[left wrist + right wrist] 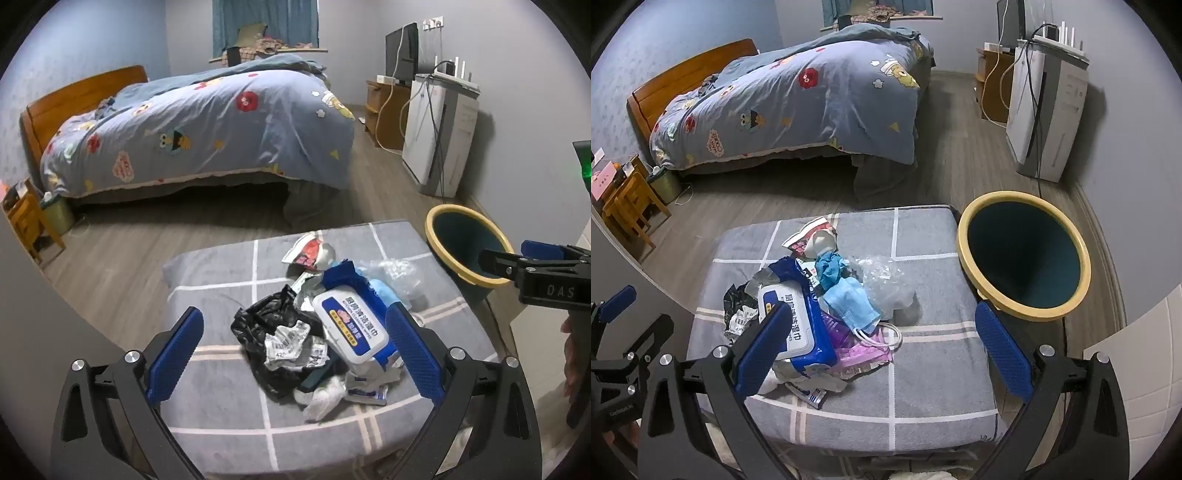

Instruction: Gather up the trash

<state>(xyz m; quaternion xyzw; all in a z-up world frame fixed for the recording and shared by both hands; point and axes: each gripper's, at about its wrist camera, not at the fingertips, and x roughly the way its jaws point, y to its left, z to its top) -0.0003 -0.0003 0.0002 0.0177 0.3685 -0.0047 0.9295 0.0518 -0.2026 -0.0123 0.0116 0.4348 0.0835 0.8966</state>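
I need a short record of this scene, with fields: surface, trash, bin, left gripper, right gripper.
surface: grey checked cushion
trash: wet wipes pack, blue face mask, black bag, clear plastic, all piled together
bin: yellow-rimmed bin beside the cushion, looks empty
left gripper: open, holds nothing
right gripper: open, holds nothing

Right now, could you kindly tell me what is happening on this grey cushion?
A person holds a pair of tongs in each hand above a heap of trash on the checked cushion. Both the left tongs and the right tongs are wide open and hold nothing. The wet wipes pack, blue face mask and black plastic bag lie on the cushion. The yellow-rimmed bin beside it looks empty.
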